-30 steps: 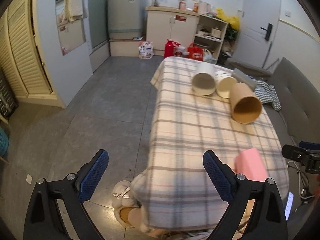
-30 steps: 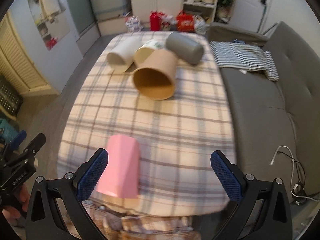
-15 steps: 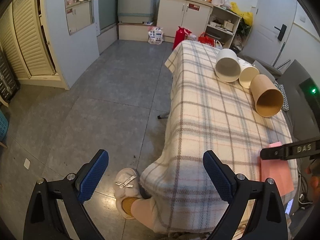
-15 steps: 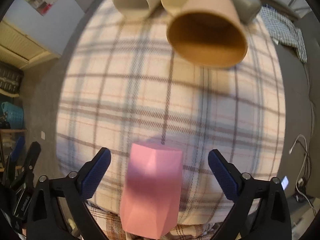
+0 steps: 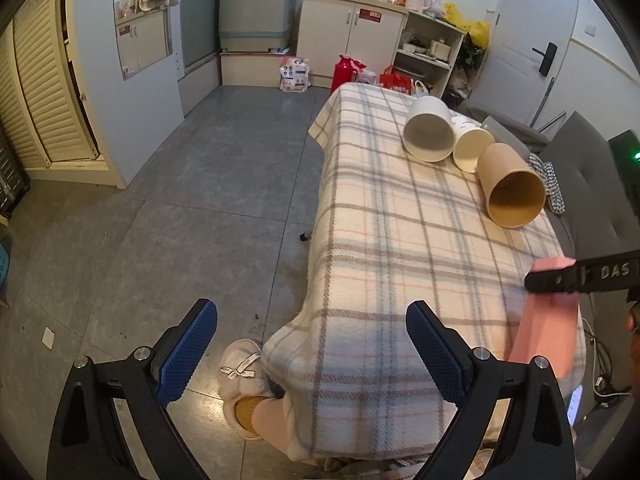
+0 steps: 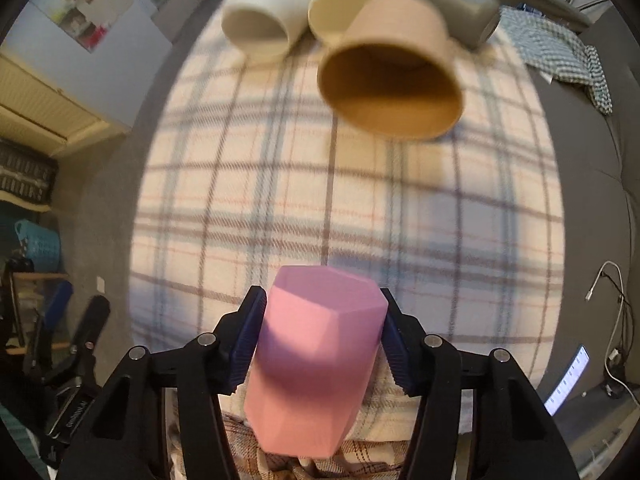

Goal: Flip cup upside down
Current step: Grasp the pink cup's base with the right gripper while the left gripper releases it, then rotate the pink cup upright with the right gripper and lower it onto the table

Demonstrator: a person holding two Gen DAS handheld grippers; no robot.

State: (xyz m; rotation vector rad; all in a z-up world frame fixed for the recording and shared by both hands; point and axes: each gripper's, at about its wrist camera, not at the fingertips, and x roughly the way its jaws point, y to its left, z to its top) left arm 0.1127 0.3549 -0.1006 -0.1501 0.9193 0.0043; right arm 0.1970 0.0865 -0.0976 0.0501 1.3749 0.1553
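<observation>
Pink cup: faceted, at the near edge of the plaid-covered tabletop, closed end facing the right wrist camera; whether it rests on the cloth cannot be told. Left to right in the right wrist view: left tongs seen low at the left edge, off the tabletop, nothing between the fingers. Right tongs clamped on the pink cup, blue pads pressed against both of its sides. At the far end, lying on their sides, mouths toward the camera: white cup, cream cup, brown cup nearest, grey cup behind it. Checked cloth on the grey sofa at right.

Left wrist view: left tongs spread wide over the floor beside the tabletop; slippered foot below.
</observation>
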